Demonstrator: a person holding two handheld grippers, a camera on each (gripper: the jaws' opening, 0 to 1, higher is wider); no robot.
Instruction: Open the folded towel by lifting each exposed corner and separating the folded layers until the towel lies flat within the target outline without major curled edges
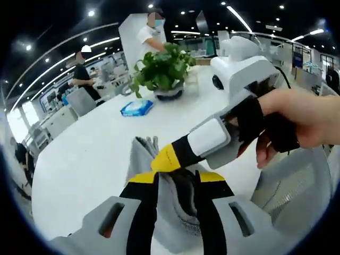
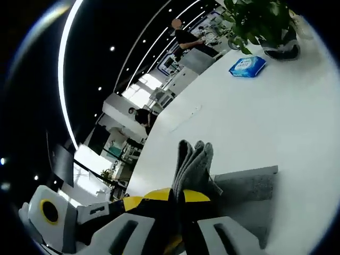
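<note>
A grey towel [image 1: 178, 204] lies bunched on the white table [image 1: 90, 159], its far corner [image 1: 142, 151] standing up in folds. My left gripper [image 1: 178, 178] has its yellow-tipped jaws closed around a thick wad of the cloth. My right gripper [image 1: 169, 161], held by a hand [image 1: 303, 119], comes in from the right and pinches the towel just ahead of the left jaws. In the right gripper view, the right gripper [image 2: 170, 199] is shut on a raised fold of the towel [image 2: 194, 159]. A flat layer [image 2: 249, 186] spreads out to the right on the table.
A potted plant [image 1: 162, 71] [image 2: 265, 21] and a blue wipes pack [image 1: 137, 108] [image 2: 247, 66] sit farther along the table. A grey chair [image 1: 79, 101] stands at the far edge, with people [image 1: 82, 74] standing behind it. Bare white tabletop [image 2: 239, 117] lies between the towel and the pack.
</note>
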